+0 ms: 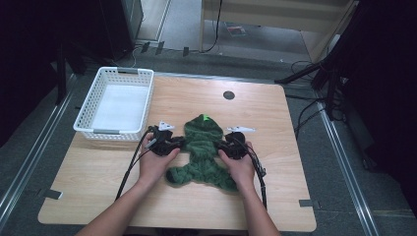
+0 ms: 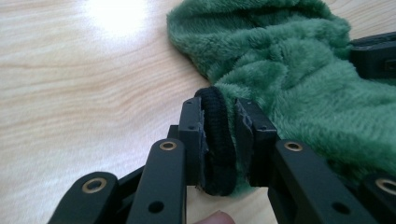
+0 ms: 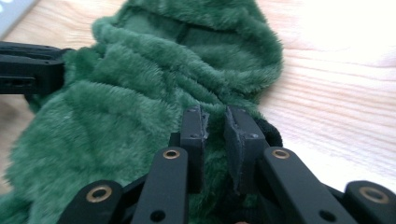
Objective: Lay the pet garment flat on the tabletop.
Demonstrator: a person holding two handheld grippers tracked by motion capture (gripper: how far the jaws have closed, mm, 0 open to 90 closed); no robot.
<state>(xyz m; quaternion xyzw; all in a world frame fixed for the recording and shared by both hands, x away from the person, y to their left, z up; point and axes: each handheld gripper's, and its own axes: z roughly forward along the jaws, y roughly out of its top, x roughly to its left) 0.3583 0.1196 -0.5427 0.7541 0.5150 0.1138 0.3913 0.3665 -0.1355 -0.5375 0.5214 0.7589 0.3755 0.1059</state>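
A green fleece hooded garment (image 1: pixel 201 147) lies flat on the wooden table (image 1: pixel 290 167), hood pointing away from me. My left gripper (image 1: pixel 178 142) is at its left sleeve, jaws shut on the sleeve's black ribbed cuff (image 2: pixel 217 140), which stands pinched between the pads (image 2: pixel 219 121). My right gripper (image 1: pixel 222 146) is at the opposite sleeve, shut on a fold of green fleece (image 3: pixel 215 126), with that sleeve's black cuff (image 3: pixel 272 131) just beside its right jaw. A hand grips each tool from below. The garment (image 3: pixel 140 93) bunches in folds between the two grippers.
A white plastic basket (image 1: pixel 90 101) stands at the table's back left, close to my left gripper. A small black round cap (image 1: pixel 228 95) sits in the tabletop behind the hood. Cables trail from both grippers toward the front edge. Bare wood lies right of the garment.
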